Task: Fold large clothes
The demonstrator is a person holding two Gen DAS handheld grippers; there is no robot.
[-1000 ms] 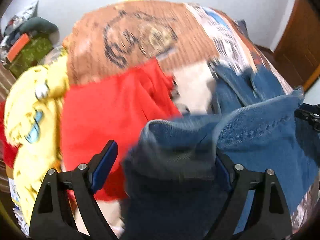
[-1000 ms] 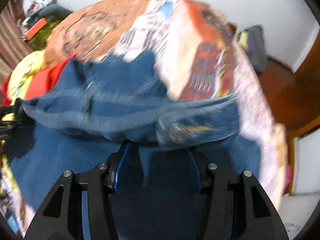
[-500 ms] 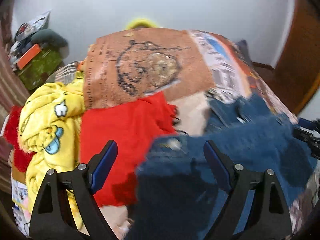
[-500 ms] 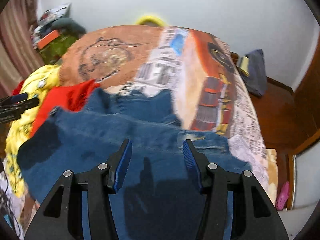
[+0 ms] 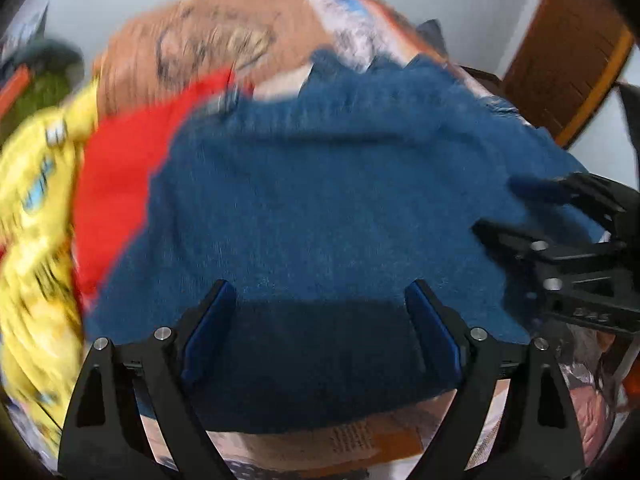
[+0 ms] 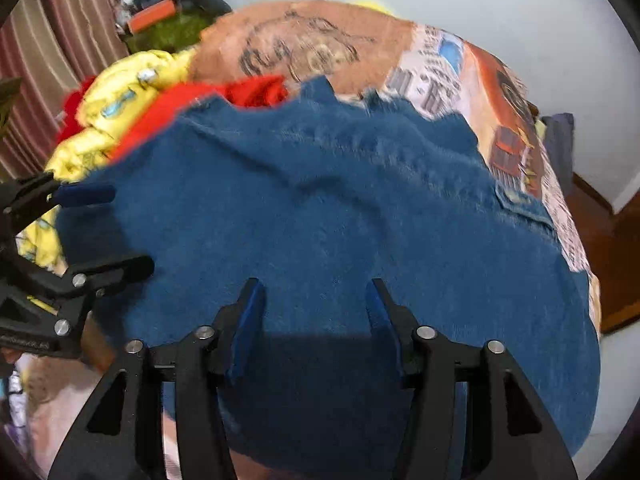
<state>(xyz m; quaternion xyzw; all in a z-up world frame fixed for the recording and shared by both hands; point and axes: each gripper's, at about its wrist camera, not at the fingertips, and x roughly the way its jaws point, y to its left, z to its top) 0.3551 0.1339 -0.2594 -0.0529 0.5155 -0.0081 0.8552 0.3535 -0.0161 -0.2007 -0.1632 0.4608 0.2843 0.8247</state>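
- Denim garment [image 6: 340, 208]: spread flat on the bed ahead of both grippers, beside a red garment [image 5: 116, 168].
- Left gripper [image 5: 320, 300], right gripper [image 6: 316, 292]: jaws wide, empty.
- Step: laid out; next, grip an edge (likely near corners).

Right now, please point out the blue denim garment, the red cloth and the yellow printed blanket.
blue denim garment [image 6: 340, 208], right wrist view, middle of its spread surface
red cloth [image 5: 116, 176], left wrist view, its broad middle
yellow printed blanket [image 6: 120, 100], right wrist view, upper fold
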